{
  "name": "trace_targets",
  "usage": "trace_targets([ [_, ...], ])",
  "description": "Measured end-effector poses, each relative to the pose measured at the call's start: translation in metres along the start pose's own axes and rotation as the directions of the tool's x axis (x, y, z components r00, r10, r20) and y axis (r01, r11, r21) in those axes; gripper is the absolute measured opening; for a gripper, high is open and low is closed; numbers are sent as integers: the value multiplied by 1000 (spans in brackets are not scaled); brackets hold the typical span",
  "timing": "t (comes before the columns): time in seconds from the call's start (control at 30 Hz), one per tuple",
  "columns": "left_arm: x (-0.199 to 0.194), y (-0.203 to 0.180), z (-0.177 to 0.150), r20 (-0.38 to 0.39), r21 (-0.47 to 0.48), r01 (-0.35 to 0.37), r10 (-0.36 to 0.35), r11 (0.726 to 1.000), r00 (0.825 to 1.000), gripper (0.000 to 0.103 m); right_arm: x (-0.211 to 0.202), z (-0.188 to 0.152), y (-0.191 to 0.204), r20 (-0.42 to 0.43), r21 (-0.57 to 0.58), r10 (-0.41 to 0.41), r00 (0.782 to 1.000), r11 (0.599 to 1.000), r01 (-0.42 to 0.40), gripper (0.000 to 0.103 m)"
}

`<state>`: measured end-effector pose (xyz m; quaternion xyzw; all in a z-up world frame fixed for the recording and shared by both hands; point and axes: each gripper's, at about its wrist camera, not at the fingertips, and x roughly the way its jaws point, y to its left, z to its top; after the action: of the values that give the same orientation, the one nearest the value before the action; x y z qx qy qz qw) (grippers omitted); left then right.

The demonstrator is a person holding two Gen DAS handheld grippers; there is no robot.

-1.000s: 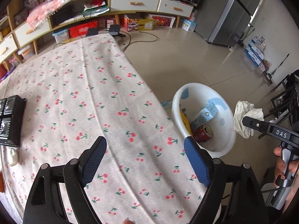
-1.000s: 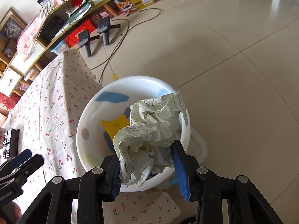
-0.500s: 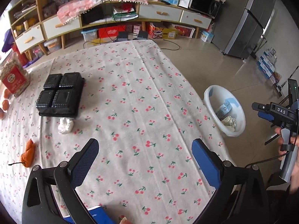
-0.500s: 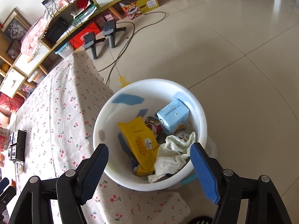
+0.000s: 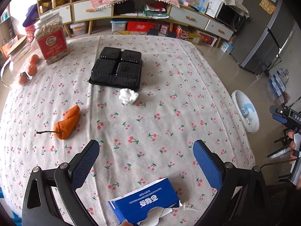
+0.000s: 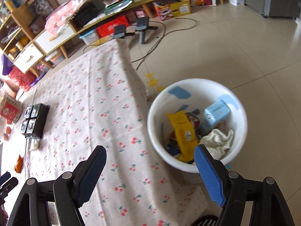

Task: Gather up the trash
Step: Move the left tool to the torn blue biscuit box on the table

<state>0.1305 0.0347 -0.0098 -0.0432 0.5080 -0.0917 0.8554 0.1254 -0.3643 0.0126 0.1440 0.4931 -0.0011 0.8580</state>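
On the cherry-print tablecloth (image 5: 169, 98) lie a crumpled white tissue (image 5: 128, 96), a piece of orange peel with a dark stem (image 5: 67, 122), a black plastic tray (image 5: 116, 67) and a torn blue carton (image 5: 144, 203). My left gripper (image 5: 145, 160) is open and empty above the table's near side, just beyond the carton. The white bin (image 6: 197, 124) stands on the floor beside the table and holds a crumpled paper (image 6: 218, 137), a yellow wrapper (image 6: 183, 131) and a blue carton. My right gripper (image 6: 150, 169) is open and empty over the table edge beside the bin; it also shows in the left wrist view (image 5: 282, 114).
A jar with a red label (image 5: 51, 41) and small oranges (image 5: 31, 68) stand at the table's far left. Low shelves and drawers (image 5: 188, 17) line the far wall. A fridge (image 5: 270, 37) is at the right. Cables and two gripper stands (image 6: 131, 30) lie on the floor.
My right gripper opened and dropped the crumpled paper into the bin, then swung left toward the table. My left gripper pulled back and turned left, bringing the tray, tissue and peel into view.
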Motion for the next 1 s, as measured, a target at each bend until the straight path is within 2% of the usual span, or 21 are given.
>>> trace_targets([
  [0.17,-9,29,-14,7,-54,-13,14,998,1000,101,6,-10,34,-23,-49,38,999,998,-39,82],
  [0.4,-16,67,-30,-20,-131,-36,34,991,999,101,21,-22,76,-62,-129,46,997,990,-54,82],
  [0.7,-17,90,-48,-92,-152,-62,48,987,995,101,36,-40,110,-107,-201,41,993,978,-62,82],
  [0.9,-15,103,-56,-138,-227,-42,11,973,990,100,48,-53,127,-140,-248,22,990,967,-57,82],
  [1.0,-13,101,-56,-146,-253,2,-40,968,988,100,51,-58,132,-152,-266,18,988,962,-58,82],
])
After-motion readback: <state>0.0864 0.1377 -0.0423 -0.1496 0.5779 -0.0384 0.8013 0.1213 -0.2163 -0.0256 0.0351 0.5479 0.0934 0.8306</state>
